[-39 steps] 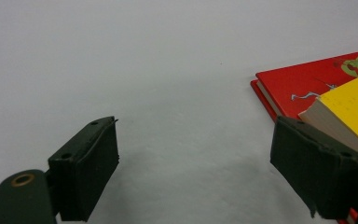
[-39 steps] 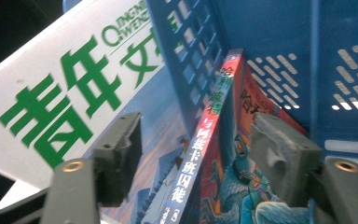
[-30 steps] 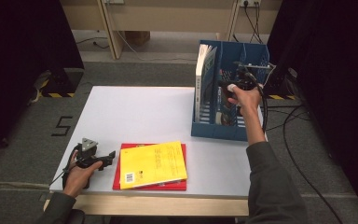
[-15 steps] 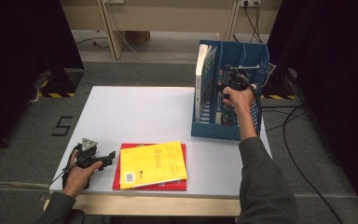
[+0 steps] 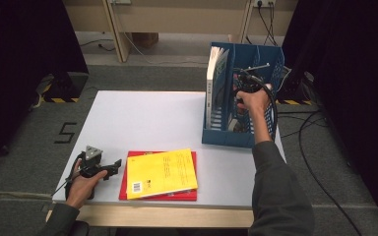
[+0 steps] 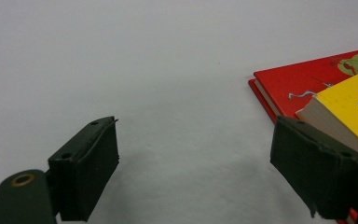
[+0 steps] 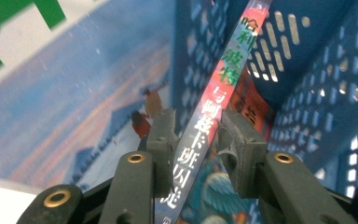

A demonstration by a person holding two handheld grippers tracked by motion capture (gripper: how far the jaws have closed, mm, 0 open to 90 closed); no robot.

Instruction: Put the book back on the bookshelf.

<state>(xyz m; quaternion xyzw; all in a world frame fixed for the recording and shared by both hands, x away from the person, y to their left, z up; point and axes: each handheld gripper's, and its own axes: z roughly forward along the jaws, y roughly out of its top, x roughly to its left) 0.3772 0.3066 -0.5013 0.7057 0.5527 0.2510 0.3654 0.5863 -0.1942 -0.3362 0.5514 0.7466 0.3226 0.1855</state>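
Note:
A blue perforated file rack (image 5: pixel 226 135) stands at the table's far right, with a white-spined book (image 5: pixel 215 78) upright in its left slot. My right gripper (image 5: pixel 241 98) reaches into the rack from above. Its jaws have just been closing, and its pads (image 7: pixel 168 135) now press both sides of a thin tilted book with a red spine and Chinese lettering (image 7: pixel 228 70). A yellow book (image 5: pixel 160 172) lies on a red book (image 5: pixel 157 196) near the front edge. My left gripper (image 5: pixel 115 164) rests on the table just left of them, open (image 6: pixel 196 154), with nothing between its jaws.
The white table (image 5: pixel 147 118) stretches bare between the stacked books and the rack. The rack's blue mesh wall (image 7: pixel 326 70) stands close on the right of the held book, and a blue-pink book cover (image 7: pixel 74 93) on its left. Cables trail on the floor at the right.
The right forearm has shifted slightly to the left while the hand stays inside the rack. The left hand and the stacked books have not moved.

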